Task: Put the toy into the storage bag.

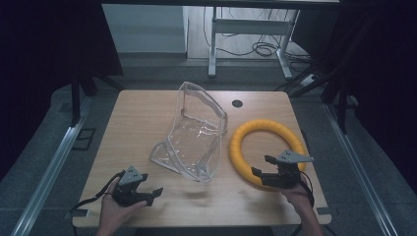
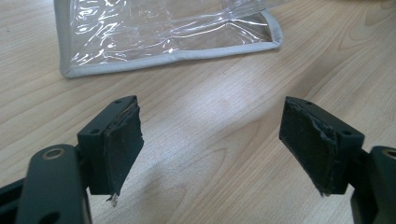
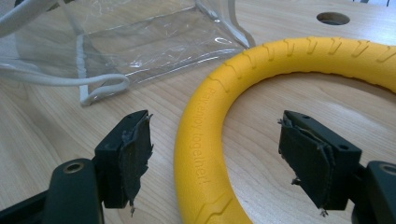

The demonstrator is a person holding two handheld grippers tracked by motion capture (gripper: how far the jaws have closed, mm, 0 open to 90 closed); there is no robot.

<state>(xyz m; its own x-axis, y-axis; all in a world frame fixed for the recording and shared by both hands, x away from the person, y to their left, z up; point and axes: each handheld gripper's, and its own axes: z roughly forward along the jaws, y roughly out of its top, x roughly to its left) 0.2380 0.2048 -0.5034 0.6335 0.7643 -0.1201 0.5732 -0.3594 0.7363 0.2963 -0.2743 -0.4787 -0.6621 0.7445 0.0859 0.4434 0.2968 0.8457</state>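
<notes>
Now the right gripper (image 3: 212,154) straddles the near rim of the yellow ring (image 1: 265,150), jaws wide, its pads apparently clear of it. Beside the ring lies a clear bag (image 1: 194,135). The left gripper (image 2: 210,144) hangs open over bare table (image 1: 142,113).

Bright yellow ring (image 1: 266,150) with moulded chevron ridges and raised lettering. Clear, glossy plastic bag (image 1: 196,132) trimmed in pale grey-white piping. Light wood-grain table (image 1: 142,118) with a dark round hole. Black left tool (image 2: 212,144) and black right tool (image 3: 215,156), frayed dark pads.
</notes>
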